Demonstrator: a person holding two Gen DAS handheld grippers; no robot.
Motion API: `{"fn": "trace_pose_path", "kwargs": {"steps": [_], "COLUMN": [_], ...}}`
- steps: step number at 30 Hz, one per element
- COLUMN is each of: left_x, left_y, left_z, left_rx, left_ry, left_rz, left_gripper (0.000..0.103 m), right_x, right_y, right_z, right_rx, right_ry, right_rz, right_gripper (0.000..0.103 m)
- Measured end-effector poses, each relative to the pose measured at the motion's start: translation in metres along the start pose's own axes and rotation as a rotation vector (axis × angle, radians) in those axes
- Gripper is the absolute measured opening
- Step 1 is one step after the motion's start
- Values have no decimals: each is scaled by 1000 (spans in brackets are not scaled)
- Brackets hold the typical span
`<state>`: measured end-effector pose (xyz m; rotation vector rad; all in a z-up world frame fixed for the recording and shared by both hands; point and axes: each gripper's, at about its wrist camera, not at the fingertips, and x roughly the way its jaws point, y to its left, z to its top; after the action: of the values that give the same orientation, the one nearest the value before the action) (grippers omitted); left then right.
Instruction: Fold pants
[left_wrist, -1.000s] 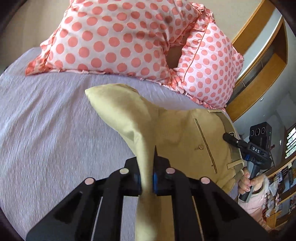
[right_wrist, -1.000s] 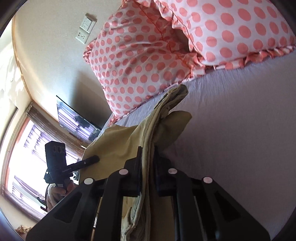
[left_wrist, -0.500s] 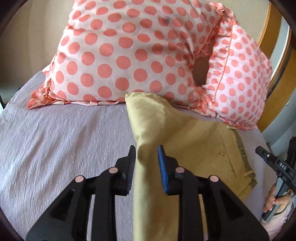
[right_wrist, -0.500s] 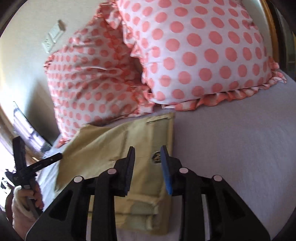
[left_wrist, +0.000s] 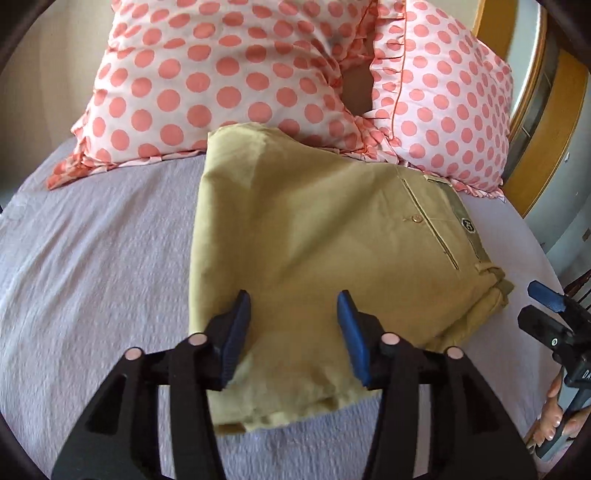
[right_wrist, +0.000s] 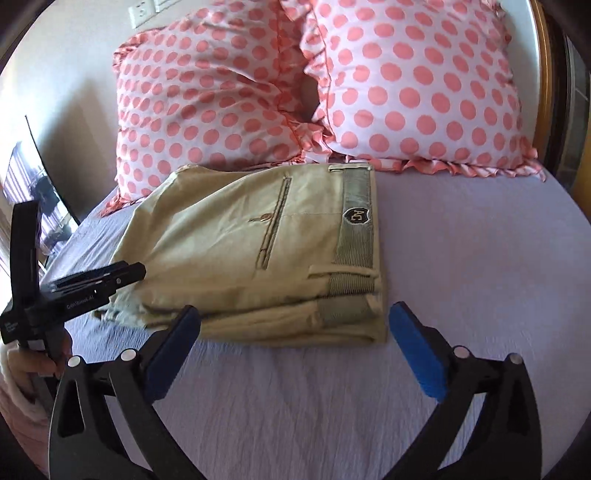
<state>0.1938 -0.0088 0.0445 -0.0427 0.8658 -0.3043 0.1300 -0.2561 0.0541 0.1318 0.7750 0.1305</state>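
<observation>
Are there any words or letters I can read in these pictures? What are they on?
"AC": shield badge on the waistband of the pants.
"GenRobot.AI", faint: side of the left gripper in the right wrist view.
"DA", cut off by the frame edge: the right gripper in the left wrist view.
Badge in the left wrist view: too blurred.

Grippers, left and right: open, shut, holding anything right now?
Left gripper: open, jaws apart over the folded khaki cotton pants, gripping nothing.
Right gripper: open wide, empty, just short of the pants' waistband edge.
</observation>
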Motion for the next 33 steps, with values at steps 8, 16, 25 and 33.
{"fn": "trace_pose_path", "kwargs": {"steps": [8,16,25,33], "left_x": [-71,-67,-70,-70], "left_y": [-13,-7,-8,-8], "left_z": [-87,-119,-129,-128], "left_rx": [53,5,7,7], "left_ry": [-115,-79,-143,-142], "left_rz": [198,247,237,238], "left_gripper": [98,101,101,101], "right_x": [-14,-9,-7,-7], "right_y": [38,41,42,42], "right_z": [-64,-81,-91,-92], "right_rx": [-78,-46,-29,-26], "right_ry": [-82,-68,-70,-78], "right_rz": [-97,-167,-179,-183], "right_gripper": [102,102,102,102]}}
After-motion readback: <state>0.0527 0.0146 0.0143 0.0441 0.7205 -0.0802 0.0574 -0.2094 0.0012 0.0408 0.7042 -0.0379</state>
